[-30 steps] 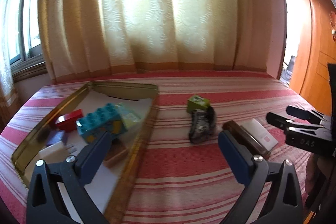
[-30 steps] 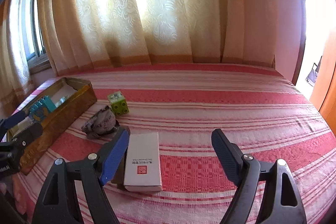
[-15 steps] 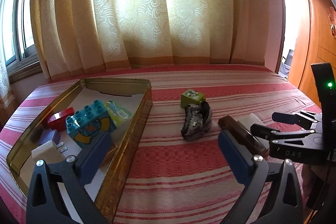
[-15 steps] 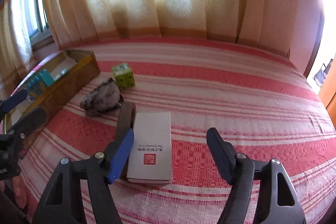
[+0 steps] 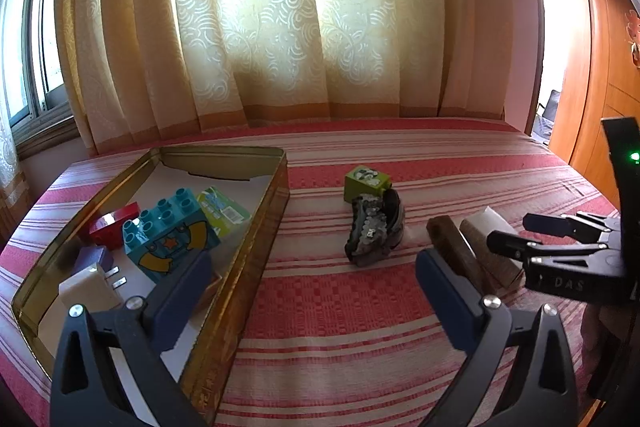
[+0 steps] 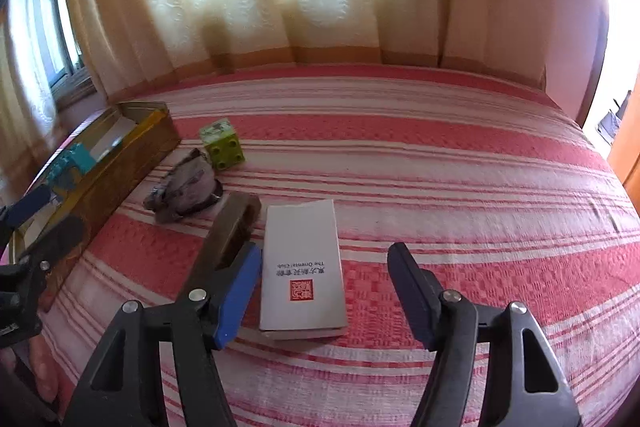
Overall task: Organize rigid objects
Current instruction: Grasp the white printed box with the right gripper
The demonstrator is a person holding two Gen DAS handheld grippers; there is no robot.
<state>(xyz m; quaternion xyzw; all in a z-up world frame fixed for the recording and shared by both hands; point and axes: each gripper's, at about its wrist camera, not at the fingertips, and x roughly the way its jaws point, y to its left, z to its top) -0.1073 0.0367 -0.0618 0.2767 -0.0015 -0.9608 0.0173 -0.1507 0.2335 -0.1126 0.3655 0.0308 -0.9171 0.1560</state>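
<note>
Toy blocks [image 5: 168, 235] and white plug [image 5: 90, 283] inside gold tin [image 5: 256, 247].

Each claw [image 5: 308, 287] [image 6: 324, 291] has black triangular-cutout arms, blue pads, and silver screws; the right one's side reads "DAS".

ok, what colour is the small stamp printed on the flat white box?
Red, a square seal on the flat white box, clearest in the right wrist view.

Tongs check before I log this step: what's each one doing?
Left tongs: open, empty.
Right tongs: open, just been closing around the white box.
</note>
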